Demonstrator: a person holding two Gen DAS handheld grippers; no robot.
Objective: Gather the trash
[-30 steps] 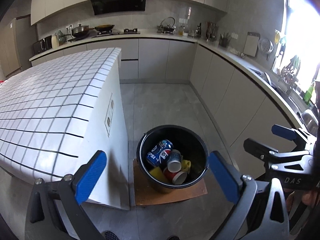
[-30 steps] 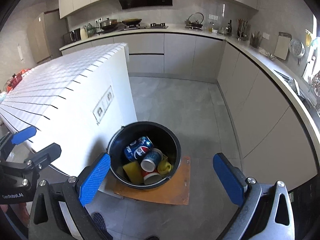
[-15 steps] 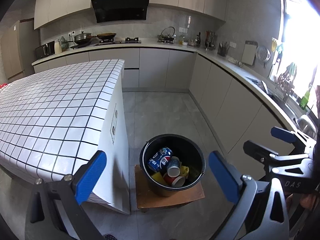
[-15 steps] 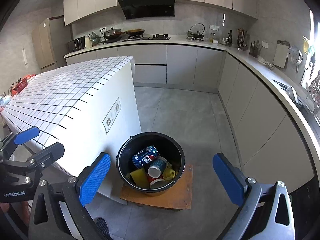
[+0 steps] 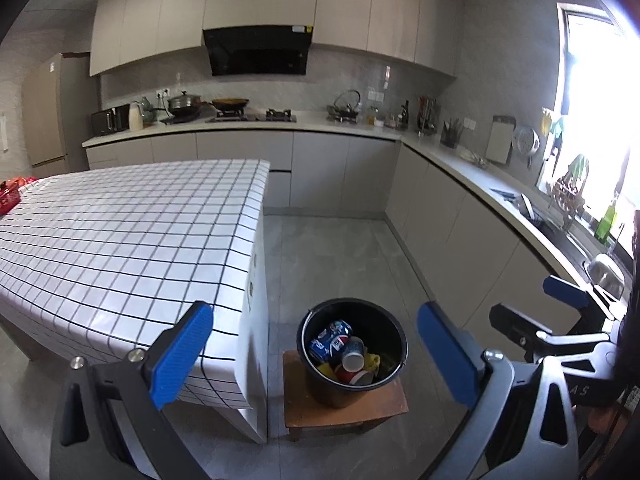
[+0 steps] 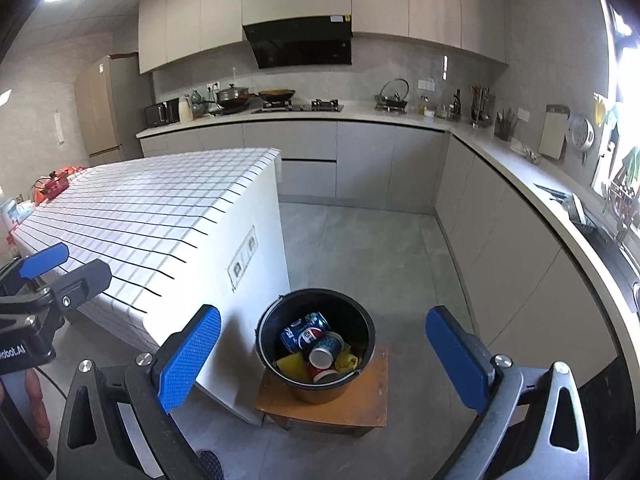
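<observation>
A black bucket (image 5: 387,320) stands on a low wooden stool (image 5: 384,408) on the floor, beside the end of the tiled island. Inside it lie a blue Pepsi can (image 5: 331,339), paper cups (image 5: 353,354) and yellow scraps. It also shows in the right wrist view (image 6: 362,322), with the can (image 6: 304,332) on top. My left gripper (image 5: 316,354) is open and empty, well above and back from the bucket. My right gripper (image 6: 324,354) is open and empty, likewise raised. Each gripper shows at the edge of the other's view.
The white grid-tiled island (image 5: 120,240) fills the left. Grey cabinets and a counter (image 5: 460,160) run along the back and right, with a stove, a kettle and a sink. Grey floor (image 5: 332,256) lies beyond the bucket. Red items (image 6: 52,186) sit at the island's far left.
Both grippers have risen and drawn back from the bucket, which now looks smaller and lower in both views. The jaws stay open and the bucket's contents are unchanged.
</observation>
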